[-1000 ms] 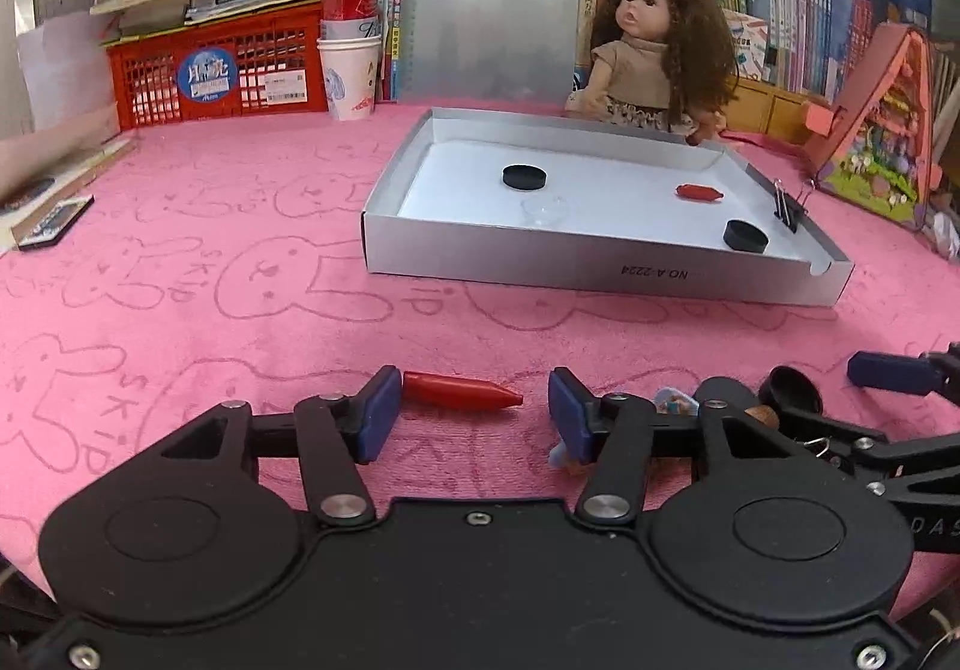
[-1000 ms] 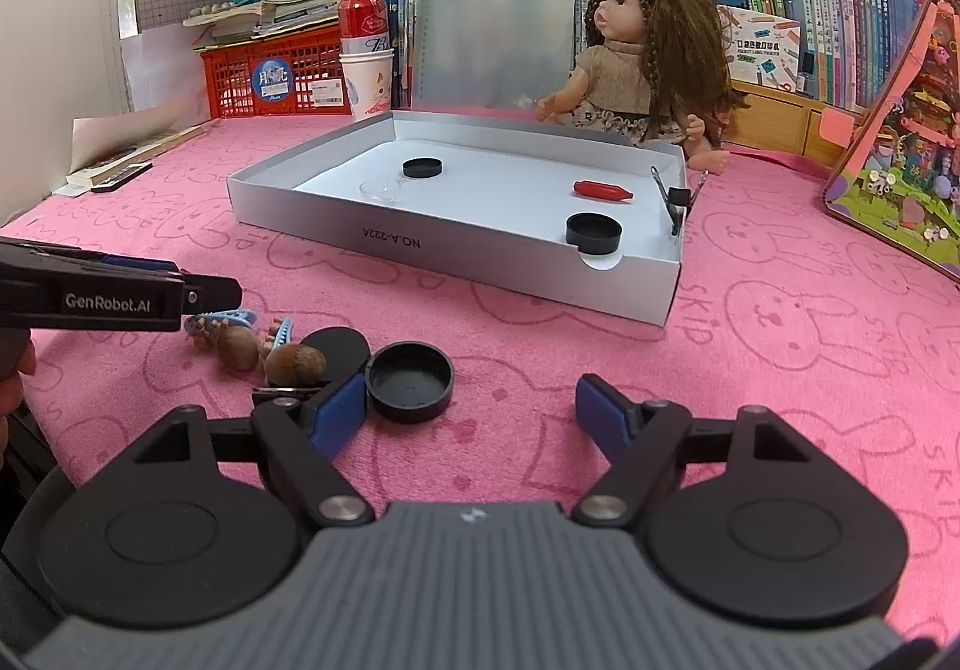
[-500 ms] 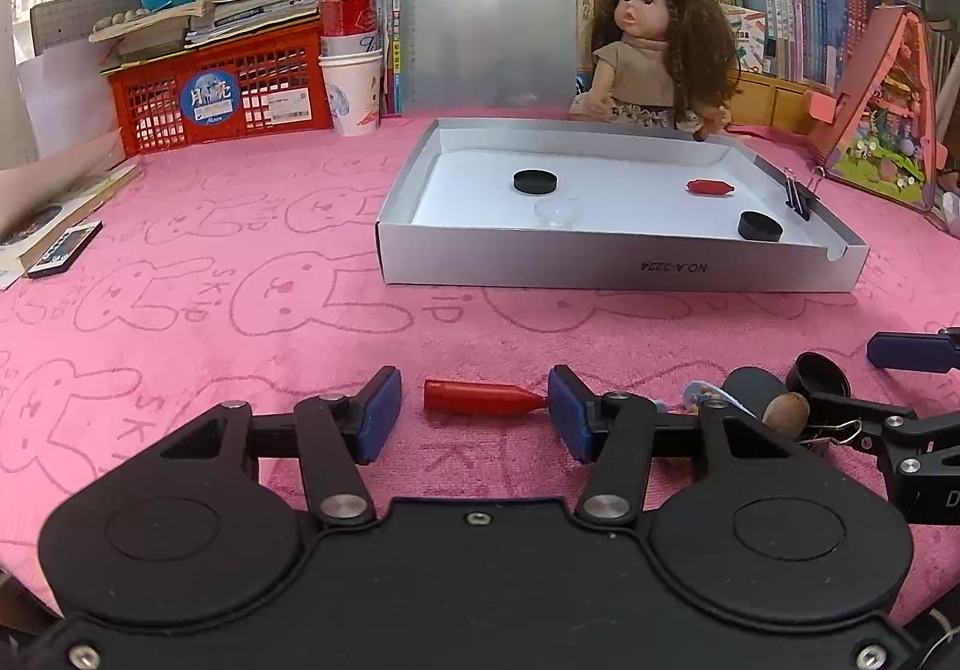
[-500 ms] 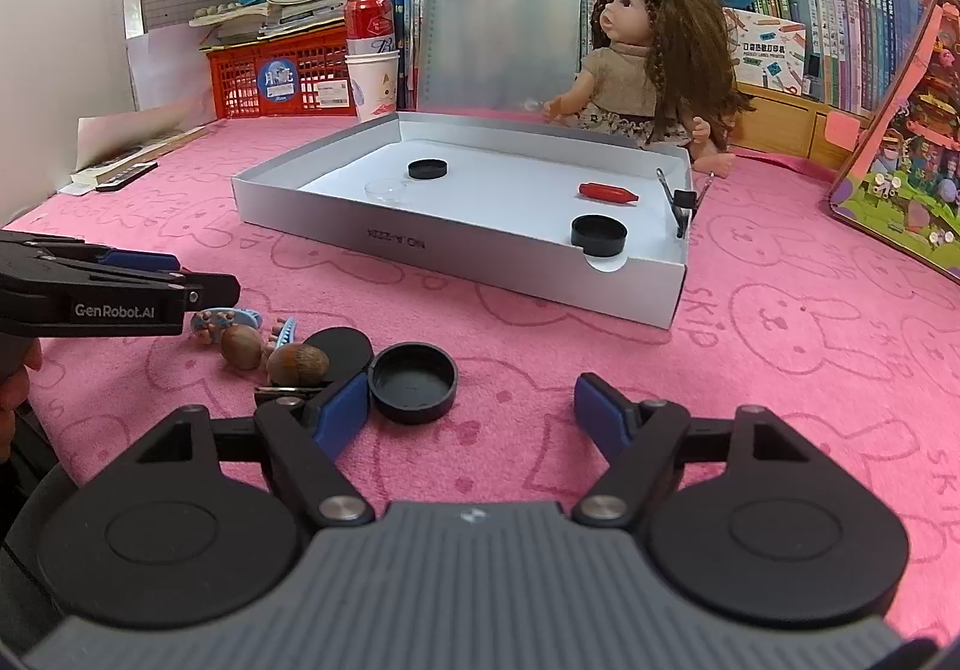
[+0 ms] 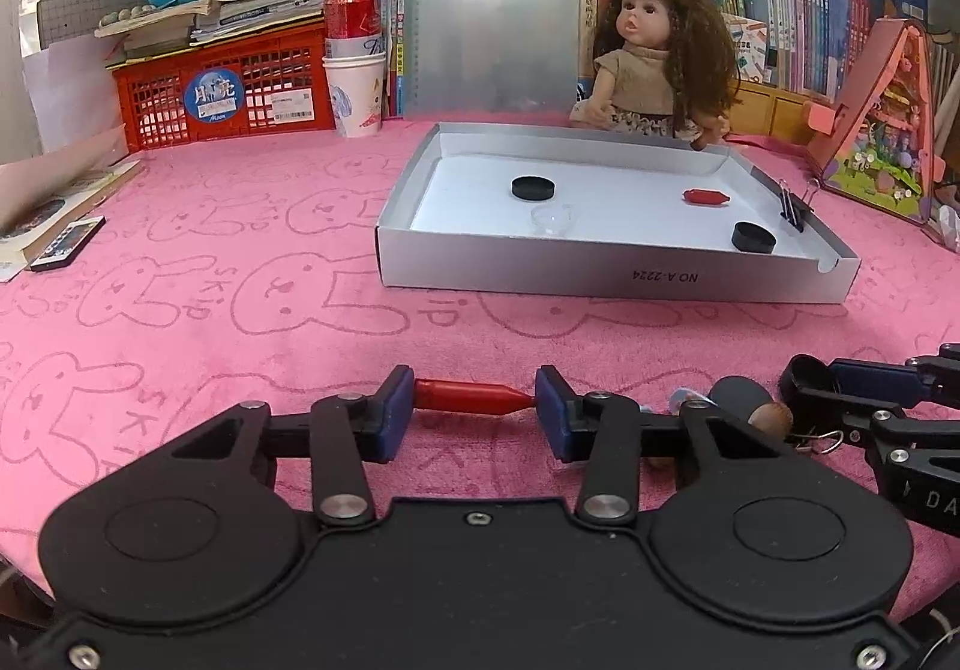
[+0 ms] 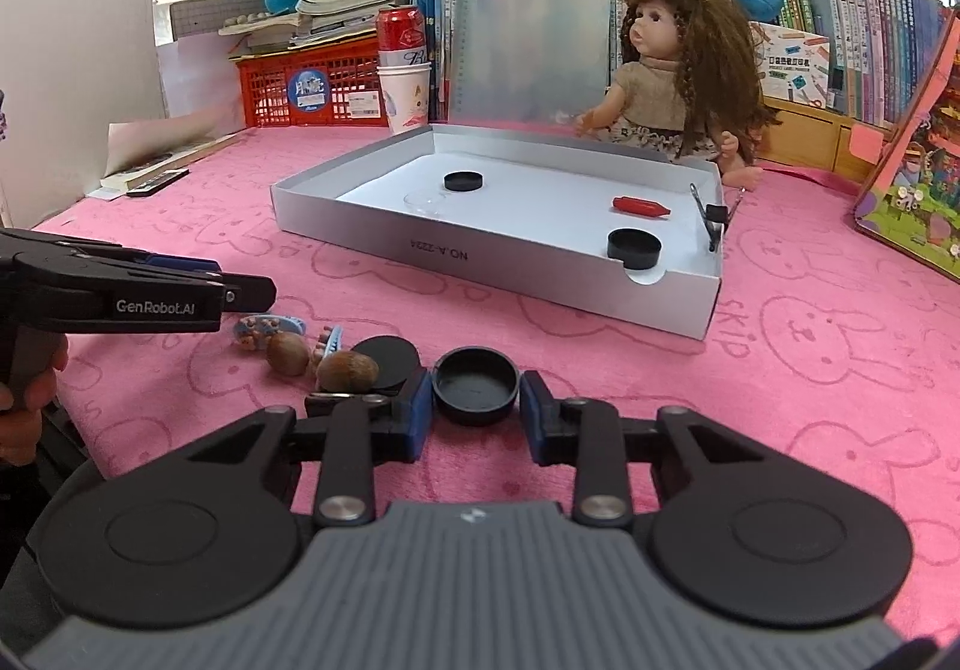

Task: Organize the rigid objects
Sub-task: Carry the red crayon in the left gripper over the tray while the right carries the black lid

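Observation:
In the left wrist view my left gripper (image 5: 474, 406) is closing, its blue pads touching both ends of a red pointed piece (image 5: 471, 395) that lies on the pink cloth. In the right wrist view the jaws of my right gripper (image 6: 476, 400) are closing, and their pads press on the sides of a black round cap (image 6: 476, 383), hollow side up. Beyond both stands a shallow silver box (image 5: 600, 280) (image 6: 480, 274). It holds two black caps (image 5: 532, 187) (image 5: 753, 236), a red piece (image 5: 707, 197), a clear dish (image 5: 553, 218) and a binder clip (image 5: 793, 208).
Beside the held cap lie a flat black disc (image 6: 384, 361), two brown nuts (image 6: 287, 352) and blue hair clips (image 6: 264, 326). My left gripper's side (image 6: 180, 295) reaches in above them. A doll (image 5: 654, 69), red crate (image 5: 222, 87), cup (image 5: 357, 93) and books line the back.
Both grippers' jaws have drawn inward. The left pads now touch the red piece's ends. The right pads, wide apart before, now touch the black cap. Neither hand has shifted.

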`<state>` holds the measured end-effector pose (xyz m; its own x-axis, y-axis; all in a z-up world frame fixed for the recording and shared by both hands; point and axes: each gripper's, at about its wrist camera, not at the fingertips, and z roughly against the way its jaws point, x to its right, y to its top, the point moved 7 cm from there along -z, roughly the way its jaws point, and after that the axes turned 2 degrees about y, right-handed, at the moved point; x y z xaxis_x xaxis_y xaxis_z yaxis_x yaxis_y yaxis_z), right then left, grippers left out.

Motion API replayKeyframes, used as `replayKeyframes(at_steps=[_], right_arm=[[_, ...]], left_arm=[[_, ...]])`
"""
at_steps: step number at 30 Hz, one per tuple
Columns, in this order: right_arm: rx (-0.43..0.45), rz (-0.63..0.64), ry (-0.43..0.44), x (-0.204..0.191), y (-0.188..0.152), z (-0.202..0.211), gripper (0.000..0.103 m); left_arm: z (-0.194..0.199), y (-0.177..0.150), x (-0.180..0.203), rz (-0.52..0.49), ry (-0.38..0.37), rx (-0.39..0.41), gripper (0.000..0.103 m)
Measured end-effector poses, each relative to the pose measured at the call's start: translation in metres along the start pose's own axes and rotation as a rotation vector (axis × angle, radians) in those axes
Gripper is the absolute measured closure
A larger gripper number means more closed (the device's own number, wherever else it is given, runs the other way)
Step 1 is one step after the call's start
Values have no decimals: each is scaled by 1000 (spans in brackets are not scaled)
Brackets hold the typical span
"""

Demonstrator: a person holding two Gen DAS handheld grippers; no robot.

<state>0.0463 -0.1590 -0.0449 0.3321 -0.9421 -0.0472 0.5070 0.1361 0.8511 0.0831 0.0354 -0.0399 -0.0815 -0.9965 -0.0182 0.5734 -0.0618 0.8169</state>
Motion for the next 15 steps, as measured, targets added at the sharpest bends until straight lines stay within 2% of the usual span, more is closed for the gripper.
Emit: replayKeyframes(at_steps=[15], right_arm=[[27, -46, -106, 26, 23, 7, 67]], left_arm=[[3, 26, 0, 0, 10, 38, 61]])
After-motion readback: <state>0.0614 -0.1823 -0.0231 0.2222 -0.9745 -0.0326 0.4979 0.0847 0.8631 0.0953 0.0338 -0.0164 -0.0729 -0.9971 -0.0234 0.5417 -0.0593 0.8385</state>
